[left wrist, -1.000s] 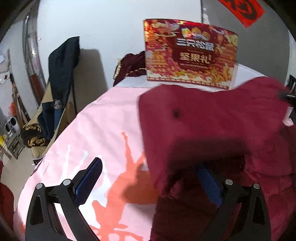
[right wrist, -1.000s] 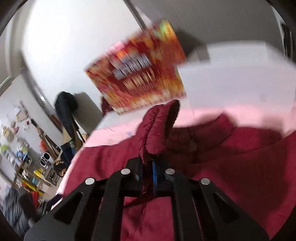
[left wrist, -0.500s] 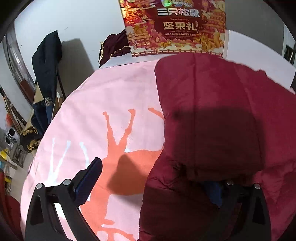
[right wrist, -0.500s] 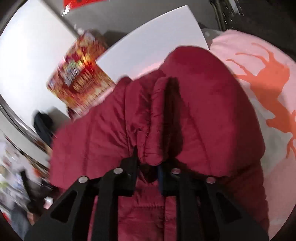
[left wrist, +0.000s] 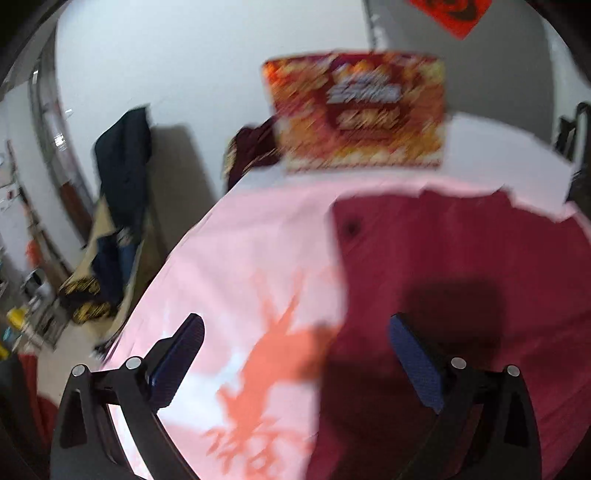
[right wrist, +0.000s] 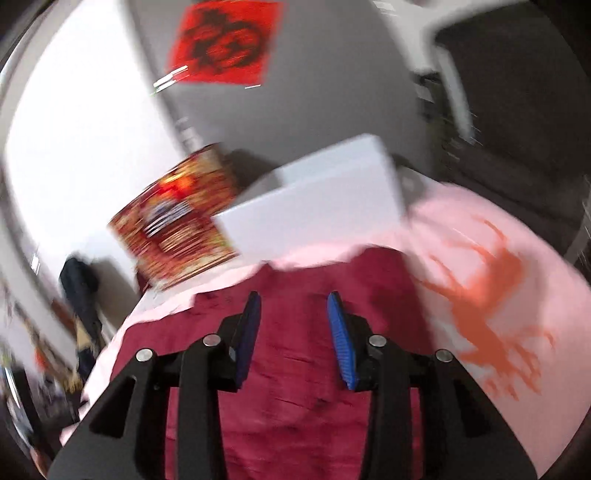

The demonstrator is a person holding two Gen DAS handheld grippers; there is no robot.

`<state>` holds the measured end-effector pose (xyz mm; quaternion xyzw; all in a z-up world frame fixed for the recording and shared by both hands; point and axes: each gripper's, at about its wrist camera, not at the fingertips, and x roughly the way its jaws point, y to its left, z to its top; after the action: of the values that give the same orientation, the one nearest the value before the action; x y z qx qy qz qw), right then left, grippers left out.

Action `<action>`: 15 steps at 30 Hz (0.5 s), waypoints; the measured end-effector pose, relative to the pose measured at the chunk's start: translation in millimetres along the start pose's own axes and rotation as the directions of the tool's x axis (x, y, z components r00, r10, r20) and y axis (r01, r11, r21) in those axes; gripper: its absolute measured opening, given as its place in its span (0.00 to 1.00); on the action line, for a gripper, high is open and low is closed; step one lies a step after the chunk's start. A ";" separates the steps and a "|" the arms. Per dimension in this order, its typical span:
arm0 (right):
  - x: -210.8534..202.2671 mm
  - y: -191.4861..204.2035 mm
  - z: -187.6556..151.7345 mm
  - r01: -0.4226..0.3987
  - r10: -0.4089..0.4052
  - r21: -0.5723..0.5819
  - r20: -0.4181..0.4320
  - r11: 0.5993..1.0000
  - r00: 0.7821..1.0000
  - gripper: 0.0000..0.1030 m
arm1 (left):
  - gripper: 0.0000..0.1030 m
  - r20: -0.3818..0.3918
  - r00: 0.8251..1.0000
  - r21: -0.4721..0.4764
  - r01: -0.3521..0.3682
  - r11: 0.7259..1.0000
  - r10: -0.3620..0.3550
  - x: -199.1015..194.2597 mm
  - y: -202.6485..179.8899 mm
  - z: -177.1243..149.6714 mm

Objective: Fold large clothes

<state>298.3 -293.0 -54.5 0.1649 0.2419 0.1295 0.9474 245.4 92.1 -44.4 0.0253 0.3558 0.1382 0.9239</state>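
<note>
The right hand-held gripper [right wrist: 293, 306], clamped on a fold of the dark red jacket [right wrist: 306, 354] a second ago, has just been opening and now hangs narrowly parted, empty, above it. The left hand-held gripper [left wrist: 295, 328] stands wide, holding nothing. One jacket lies flat on the pink deer-print sheet [left wrist: 236, 258], its long axis unclear; one red gift box [left wrist: 358, 114] stands behind.

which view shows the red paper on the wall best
The right wrist view: the red paper square with black brushwork sits whole, high on the grey wall, though blurred. The left wrist view catches only its lower corner at the top edge, cut off by the frame.
</note>
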 end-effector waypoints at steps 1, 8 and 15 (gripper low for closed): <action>4.1 14.0 2.9 -0.016 0.016 -0.045 -0.008 0.999 1.000 0.37 | 0.97 0.016 0.999 0.005 0.033 0.999 -0.033 -2.9 -8.8 11.8; 83.4 87.2 -7.4 -0.014 -0.014 -0.264 -0.104 0.965 0.995 0.54 | 0.97 0.025 0.987 0.079 0.154 0.985 -0.156 34.7 -98.8 60.6; 155.7 35.2 -36.4 -0.045 0.011 -0.089 -0.352 0.995 0.936 0.56 | 0.97 -0.123 0.985 0.104 0.137 0.985 -0.124 118.5 -127.1 31.1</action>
<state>406.5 -201.1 -136.2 0.0969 0.3980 0.1819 0.8940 380.2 4.1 -116.7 0.0458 0.4171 0.0582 0.9059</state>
